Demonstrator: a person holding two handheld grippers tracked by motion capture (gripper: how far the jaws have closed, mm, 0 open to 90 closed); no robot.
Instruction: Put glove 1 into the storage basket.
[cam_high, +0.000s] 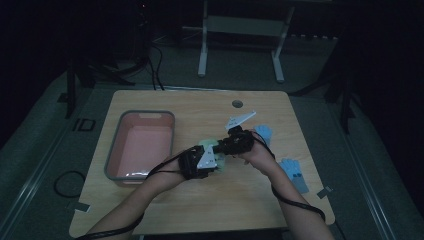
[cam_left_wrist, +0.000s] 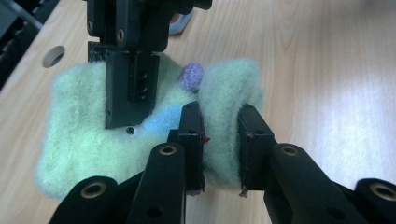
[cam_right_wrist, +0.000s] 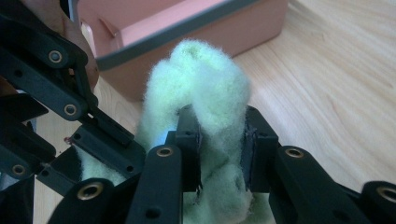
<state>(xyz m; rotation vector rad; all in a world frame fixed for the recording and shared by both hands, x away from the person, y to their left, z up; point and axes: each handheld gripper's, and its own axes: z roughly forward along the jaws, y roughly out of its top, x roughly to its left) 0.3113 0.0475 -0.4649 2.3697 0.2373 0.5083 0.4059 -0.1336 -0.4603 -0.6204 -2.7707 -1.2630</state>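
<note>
Both claws pinch one fluffy green glove (cam_left_wrist: 140, 140), the left gripper (cam_left_wrist: 219, 144) and right gripper (cam_right_wrist: 219, 144) lifting it between them beside the pink bin (cam_high: 142, 145); dropping it in likely remains.

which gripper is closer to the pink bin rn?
Left. The left gripper sits just right of the pink bin, clamped on the fuzzy green sock. The right gripper grips the same sock farther right.

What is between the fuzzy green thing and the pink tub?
Only bare wooden table lies between the fuzzy pale-green fabric piece and the pink plastic tub with a grey rim; the right gripper view shows it, with both tongs clamped on the fabric.
</note>
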